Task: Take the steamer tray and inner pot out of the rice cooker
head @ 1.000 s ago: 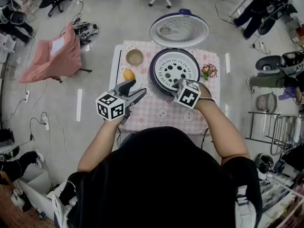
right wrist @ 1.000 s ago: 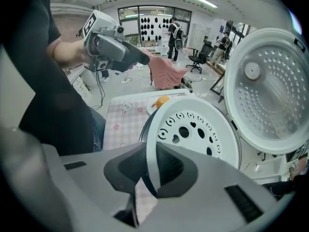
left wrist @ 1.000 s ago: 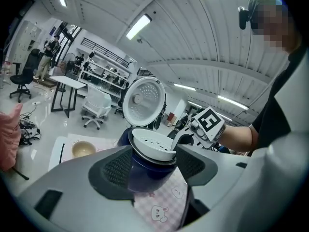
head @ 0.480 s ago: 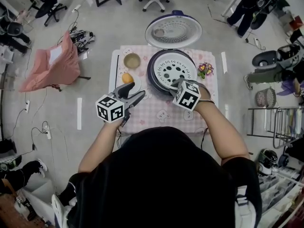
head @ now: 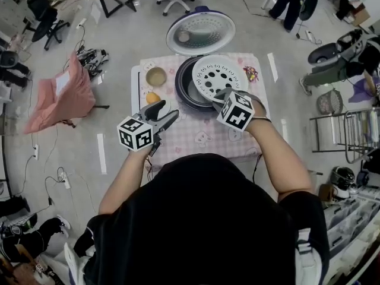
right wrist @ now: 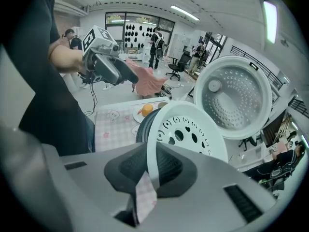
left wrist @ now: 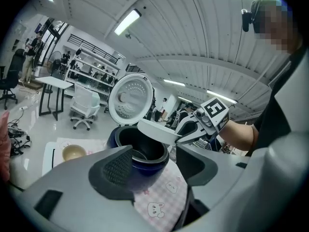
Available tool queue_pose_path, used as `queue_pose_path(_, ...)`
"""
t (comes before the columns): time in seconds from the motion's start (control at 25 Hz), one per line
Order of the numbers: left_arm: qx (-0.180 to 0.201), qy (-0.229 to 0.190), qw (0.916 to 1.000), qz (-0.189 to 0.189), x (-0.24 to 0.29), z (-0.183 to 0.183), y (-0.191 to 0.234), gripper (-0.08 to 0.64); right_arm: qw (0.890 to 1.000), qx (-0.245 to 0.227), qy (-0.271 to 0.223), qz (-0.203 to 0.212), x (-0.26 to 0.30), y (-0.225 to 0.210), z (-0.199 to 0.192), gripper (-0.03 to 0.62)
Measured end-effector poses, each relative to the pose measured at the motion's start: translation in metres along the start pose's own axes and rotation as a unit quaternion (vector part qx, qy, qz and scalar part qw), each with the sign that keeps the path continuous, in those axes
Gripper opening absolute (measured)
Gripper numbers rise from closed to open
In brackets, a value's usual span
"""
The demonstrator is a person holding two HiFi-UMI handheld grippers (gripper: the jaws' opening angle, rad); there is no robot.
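Observation:
The dark blue rice cooker stands on the table with its lid open behind it. My right gripper is shut on the near rim of the white perforated steamer tray, which hangs tilted above the cooker's right side. In the right gripper view the tray rises edge-on from between the pads of that gripper. The left gripper view shows the tray clear of the cooker, with the dark inner pot exposed. My left gripper hovers open and empty left of the cooker.
A tan bowl and an orange on a plate sit left of the cooker. A small flower pot stands at the right. The pink checked tablecloth covers the table. A chair under pink cloth is on the floor far left.
My right gripper has risen with the steamer tray, lifting it out of the cooker and tilting it up to the right. The left gripper has hardly moved.

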State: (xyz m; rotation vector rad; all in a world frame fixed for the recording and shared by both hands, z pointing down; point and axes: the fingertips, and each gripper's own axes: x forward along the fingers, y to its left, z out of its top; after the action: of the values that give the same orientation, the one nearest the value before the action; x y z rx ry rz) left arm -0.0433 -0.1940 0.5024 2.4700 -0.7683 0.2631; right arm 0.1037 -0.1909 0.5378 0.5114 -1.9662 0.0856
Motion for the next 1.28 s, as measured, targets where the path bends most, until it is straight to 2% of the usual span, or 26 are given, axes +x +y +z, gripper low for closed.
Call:
queue_pose_path(0.28,0.017,0.018,0.9991,-0.034,0.019,-0.003,-0.018,0.290,0.998,0.038,0.003,-0.040,-0.030,-0.011,-0.024,0.041)
queue_pose_path(0.72,0.033,0.039,0.9959,-0.075,0.046,-0.008,-0.042,0.290,0.990,0.110,0.026,-0.083,-0.057,-0.023,-0.090,0.041)
queue_pose_path(1.0,0.045,0.057,0.9928,-0.095,0.060,-0.015,-0.052,0.290,0.983,0.150,0.048,-0.097,-0.063,-0.012,-0.135,0.041)
queue_pose_path(1.28,0.054,0.076,0.9892,-0.114,0.075,-0.021,-0.065,0.290,0.975,0.194,0.061,-0.092,-0.058,0.007,-0.172,0.041)
